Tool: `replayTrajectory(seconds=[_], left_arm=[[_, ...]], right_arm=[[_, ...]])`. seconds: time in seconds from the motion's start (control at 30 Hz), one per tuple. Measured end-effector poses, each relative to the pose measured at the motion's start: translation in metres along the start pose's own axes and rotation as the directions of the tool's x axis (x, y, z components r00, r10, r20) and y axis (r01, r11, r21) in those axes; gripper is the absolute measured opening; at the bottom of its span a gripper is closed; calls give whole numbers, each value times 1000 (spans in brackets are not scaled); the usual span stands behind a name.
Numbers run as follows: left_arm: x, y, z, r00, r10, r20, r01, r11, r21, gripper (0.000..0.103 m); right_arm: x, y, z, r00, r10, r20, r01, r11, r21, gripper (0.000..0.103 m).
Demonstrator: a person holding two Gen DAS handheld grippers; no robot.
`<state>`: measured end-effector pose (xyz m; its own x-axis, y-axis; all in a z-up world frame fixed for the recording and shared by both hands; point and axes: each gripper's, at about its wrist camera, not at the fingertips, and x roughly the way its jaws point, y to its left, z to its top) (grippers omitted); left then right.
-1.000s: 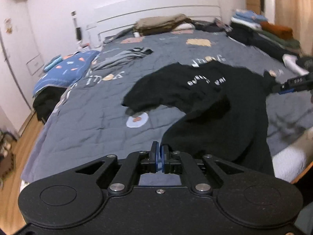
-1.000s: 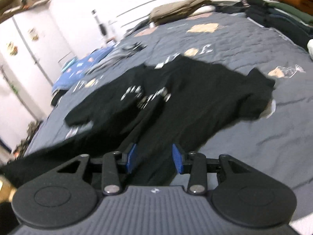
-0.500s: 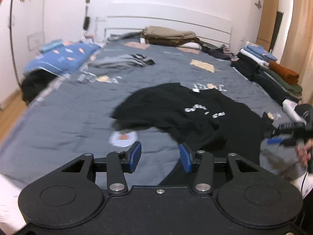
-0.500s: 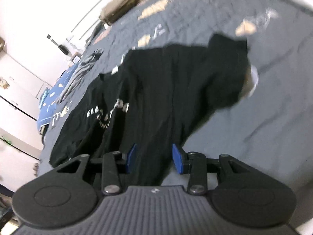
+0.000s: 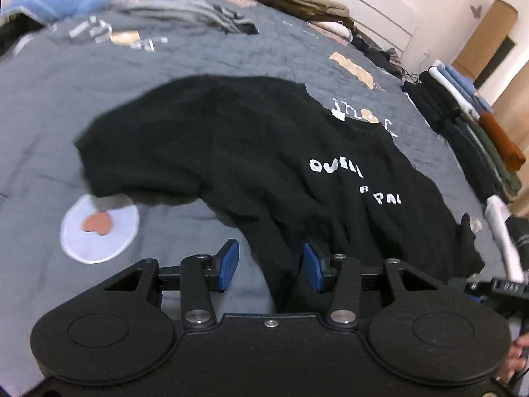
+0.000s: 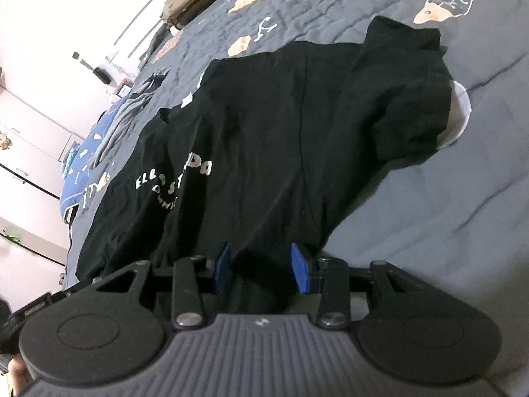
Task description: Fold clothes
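Looking along the left gripper (image 5: 267,266), its blue pads stand wide apart with nothing pinched; the near hem of a black T-shirt (image 5: 264,165) runs down between them. The shirt lies spread but rumpled on the grey quilt (image 5: 165,66) of the bed, white print up, its left sleeve reaching toward a pale round patch (image 5: 99,226). Stacks of folded clothes (image 5: 472,125) sit at the far right edge. By its soft drape and loose creases, I judge the shirt light and limp: it will sag from any single hold and drag rather than slide stiffly.

From the right wrist view, the right gripper (image 6: 261,266) is likewise spread wide and empty, with the shirt's near hem (image 6: 261,258) bunched between the pads. The right sleeve (image 6: 406,99) lies crumpled at the far right. A thin edge such as the hem corners or shoulder seams looks the surest place to pinch, one gripper on each side, so the cloth hangs evenly.
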<state>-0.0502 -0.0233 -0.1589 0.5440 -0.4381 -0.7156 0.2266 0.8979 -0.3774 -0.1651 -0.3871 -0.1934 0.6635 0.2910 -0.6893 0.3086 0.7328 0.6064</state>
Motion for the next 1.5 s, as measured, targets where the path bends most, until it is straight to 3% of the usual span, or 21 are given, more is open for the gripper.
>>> replayTrajectory(seconds=[0.2,0.4,0.43,0.47,0.5,0.57,0.77,0.9,1.0,1.13,1.2,1.3,1.37,1.5], left_arm=[[33,4,1,998,5,-63,-6,1000,-11,43],[49,2,-2,997,47,-65,-48,999,-18,43],[49,1,-2,997,48,-61,-49,999,-11,39],[48,2,-1,998,36,-58,-38,999,-18,22],[48,3,-1,998,24,-56,-25,999,-27,16],[44,6,0,999,26,-36,-28,999,-46,8],[9,18,14,995,51,85,-43,994,-100,5],[-25,49,28,981,78,176,-40,978,-207,4],[-30,62,32,980,110,168,-69,970,-233,4],[-8,50,27,976,194,99,-180,975,-132,6],[-3,45,24,976,206,72,-198,975,-95,7],[-12,47,25,983,164,86,-154,982,-111,13],[-23,50,21,984,152,94,-140,982,-128,36],[-36,49,11,984,147,102,-133,982,-136,40]], right_arm=[[11,1,1,1000,0,1,0,1000,8,40],[18,8,-2,999,-28,19,28,999,-31,39],[19,9,-4,999,-30,29,31,998,-46,36],[19,11,-5,999,-31,40,34,998,-59,28],[19,11,-5,998,-33,47,36,997,-61,14],[18,7,-3,998,-28,59,31,999,-40,4],[-2,-4,8,984,5,178,-18,997,70,1],[-27,-21,24,952,-38,303,-10,988,154,1],[-41,-32,36,935,-54,349,-16,980,196,1],[-42,-29,32,952,-41,305,-9,987,160,2],[-42,-28,29,959,-34,282,-6,990,142,3],[-43,-26,26,969,-26,247,-3,993,115,5],[-43,-24,24,975,-21,223,-1,995,96,9],[-43,-21,19,984,-12,175,1,998,59,14]])
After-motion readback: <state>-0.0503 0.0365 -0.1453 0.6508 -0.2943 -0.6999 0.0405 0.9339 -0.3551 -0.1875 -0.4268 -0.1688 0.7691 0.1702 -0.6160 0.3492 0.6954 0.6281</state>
